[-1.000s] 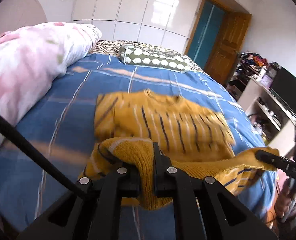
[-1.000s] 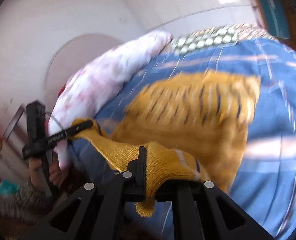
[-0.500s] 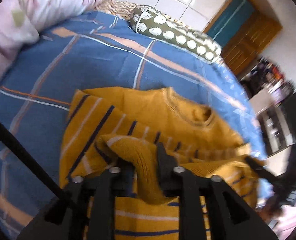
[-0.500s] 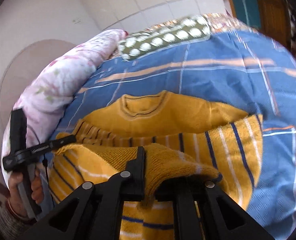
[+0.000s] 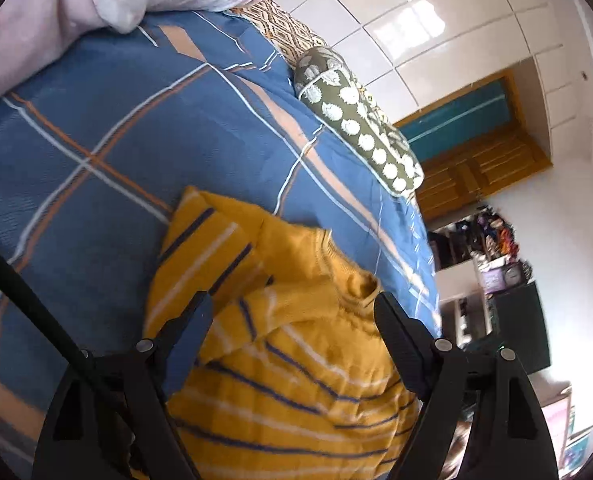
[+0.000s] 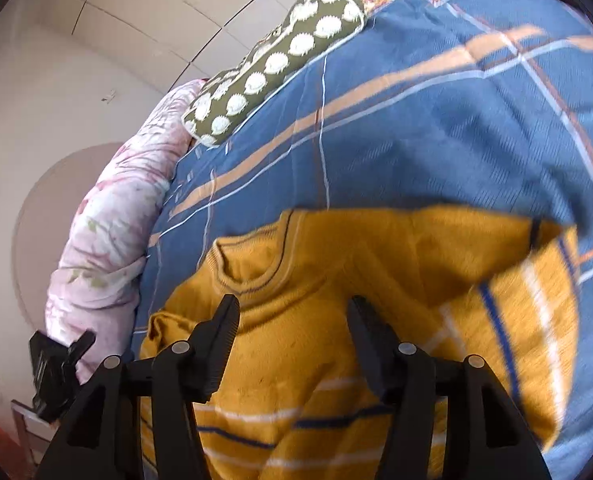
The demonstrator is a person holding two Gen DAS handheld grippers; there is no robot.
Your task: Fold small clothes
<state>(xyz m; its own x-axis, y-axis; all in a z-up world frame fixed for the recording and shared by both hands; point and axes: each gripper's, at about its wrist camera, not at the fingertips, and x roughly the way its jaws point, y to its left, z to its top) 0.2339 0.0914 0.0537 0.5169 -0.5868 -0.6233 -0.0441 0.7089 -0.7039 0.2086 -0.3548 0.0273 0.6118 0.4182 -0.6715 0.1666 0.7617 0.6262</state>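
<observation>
A small mustard-yellow knit sweater (image 5: 296, 368) with navy and white stripes lies on the blue plaid bedspread (image 5: 96, 152), its lower half folded up over the chest. The collar shows in the right wrist view (image 6: 252, 272). My left gripper (image 5: 292, 312) is open and empty just above the folded sweater. My right gripper (image 6: 292, 316) is open and empty above the sweater (image 6: 336, 340), below the collar. The left gripper's body shows at the left edge of the right wrist view (image 6: 52, 372).
A green pillow with white dots (image 5: 356, 120) lies at the head of the bed. A pink floral quilt (image 6: 112, 240) is bunched along one side. A wooden door (image 5: 476, 160) and cluttered shelves (image 5: 488, 248) stand beyond the bed (image 6: 456, 120).
Both grippers carried the sweater's hem up over the chest, then opened and let it go. The folded part now lies flat on the sweater.
</observation>
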